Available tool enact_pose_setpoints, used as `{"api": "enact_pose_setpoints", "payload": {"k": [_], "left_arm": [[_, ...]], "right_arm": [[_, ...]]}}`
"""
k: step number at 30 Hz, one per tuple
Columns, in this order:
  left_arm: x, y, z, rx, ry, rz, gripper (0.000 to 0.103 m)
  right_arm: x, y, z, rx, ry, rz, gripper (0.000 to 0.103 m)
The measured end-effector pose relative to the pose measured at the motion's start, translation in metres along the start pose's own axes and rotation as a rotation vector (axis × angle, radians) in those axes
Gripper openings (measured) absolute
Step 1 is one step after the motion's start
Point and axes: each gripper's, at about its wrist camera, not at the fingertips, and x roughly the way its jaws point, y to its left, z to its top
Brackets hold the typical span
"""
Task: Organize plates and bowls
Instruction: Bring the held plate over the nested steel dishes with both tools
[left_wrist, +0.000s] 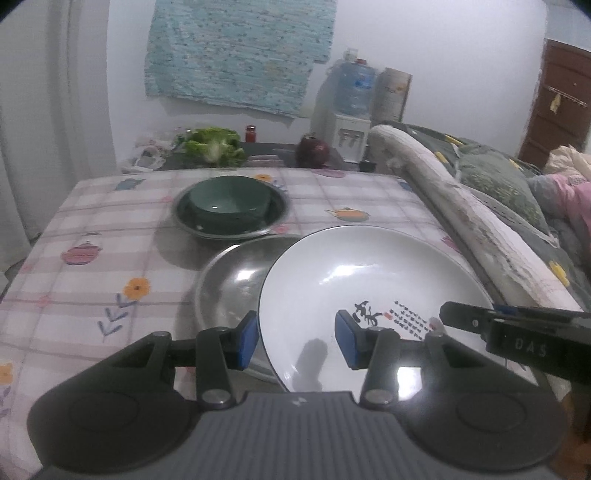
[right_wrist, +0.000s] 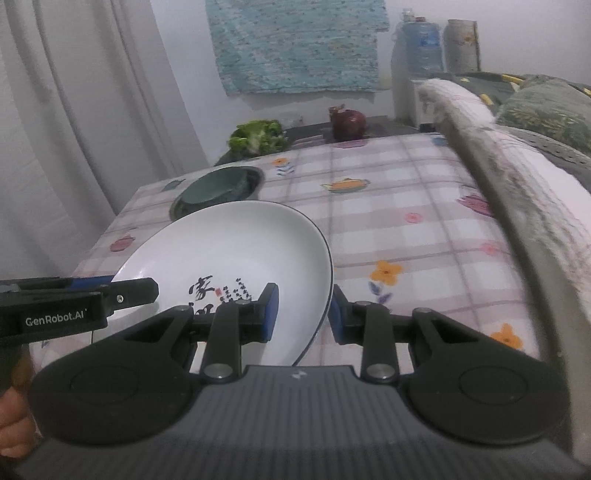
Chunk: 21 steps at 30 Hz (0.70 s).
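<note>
A white plate (left_wrist: 369, 291) with black characters is lifted over a steel plate (left_wrist: 229, 284) on the checked tablecloth. My left gripper (left_wrist: 295, 339) is open, its jaws on either side of the plate's left rim, not closed on it. My right gripper (right_wrist: 303, 314) straddles the plate's right rim (right_wrist: 240, 251) with a gap at each pad; whether it grips is unclear. The right gripper also shows in the left wrist view (left_wrist: 491, 325), the left one in the right wrist view (right_wrist: 92, 299). A green bowl (left_wrist: 229, 203) sits in a second steel plate (left_wrist: 277, 218) farther back.
Lettuce (left_wrist: 216, 146), a red jar (left_wrist: 250, 133) and a dark red round object (left_wrist: 313, 149) lie on a dark counter behind the table. A rolled quilt (left_wrist: 461, 221) and bedding border the table's right edge. A curtain hangs at left.
</note>
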Motion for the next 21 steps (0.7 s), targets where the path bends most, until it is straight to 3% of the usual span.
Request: {"api": "enact_pose_setpoints", "payload": {"k": [21], "left_arm": [[0.004, 0.035, 0.002, -0.033, 0.028, 0.063, 0.045]], "right_arm": [[0.029, 0.037, 0.006, -0.012, 0.049, 0.035, 0.029]]}}
